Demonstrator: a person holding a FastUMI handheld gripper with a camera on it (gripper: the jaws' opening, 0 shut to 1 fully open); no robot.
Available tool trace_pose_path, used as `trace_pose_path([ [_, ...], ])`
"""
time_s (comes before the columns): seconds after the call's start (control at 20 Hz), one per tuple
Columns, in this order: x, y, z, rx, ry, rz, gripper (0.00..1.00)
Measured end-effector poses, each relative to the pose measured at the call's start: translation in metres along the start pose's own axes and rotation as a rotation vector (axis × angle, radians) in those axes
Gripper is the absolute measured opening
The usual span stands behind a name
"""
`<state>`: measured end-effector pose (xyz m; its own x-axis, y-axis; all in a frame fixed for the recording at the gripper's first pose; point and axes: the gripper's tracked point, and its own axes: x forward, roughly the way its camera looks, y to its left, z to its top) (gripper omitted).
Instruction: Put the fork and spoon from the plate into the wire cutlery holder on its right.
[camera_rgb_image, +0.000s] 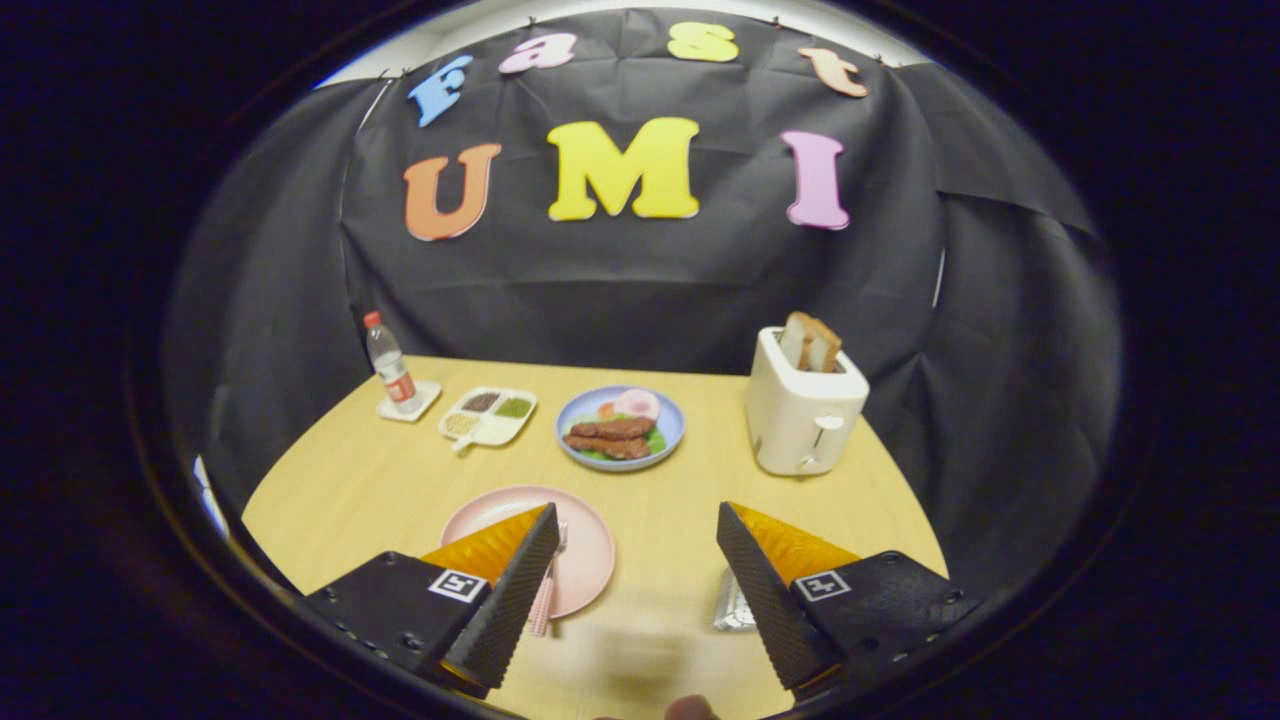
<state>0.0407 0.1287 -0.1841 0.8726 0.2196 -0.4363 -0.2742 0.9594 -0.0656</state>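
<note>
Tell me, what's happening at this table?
A person holds the hand-held gripper open above a wooden table, gripping nothing. A pink plate lies by its left finger, a fork resting on it. A wire cutlery holder peeks out beside the right finger. Beyond sit a plate of food and a toaster.

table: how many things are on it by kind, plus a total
plates: 2, pink plate, blue food plate
cutlery: 1, fork
wire holder: 1
toaster: 1
bottle: 1
coaster: 1
divided tray: 1
total: 8
gripper jaws open
</note>
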Motion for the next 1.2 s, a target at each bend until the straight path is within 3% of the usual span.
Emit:
trace_pose_path([
  [0.4, 0.048, 0.059, -0.077, -0.085, 0.216, 0.082, 0.91],
  [0.45, 0.054, 0.062, -0.083, -0.104, 0.234, 0.083, 0.82],
  [0.65, 0.073, 0.067, -0.104, -0.169, 0.296, 0.059, 0.70],
  [0.85, 0.088, 0.066, -0.121, -0.147, 0.374, 0.032, 0.49],
  [1.0, 0.095, 0.070, -0.133, -0.110, 0.415, 0.022, 0.45],
  [1.15, 0.097, 0.065, -0.139, -0.070, 0.448, -0.004, 0.14],
  [1.2, 0.096, 0.065, -0.139, -0.057, 0.462, -0.001, 0.14],
])
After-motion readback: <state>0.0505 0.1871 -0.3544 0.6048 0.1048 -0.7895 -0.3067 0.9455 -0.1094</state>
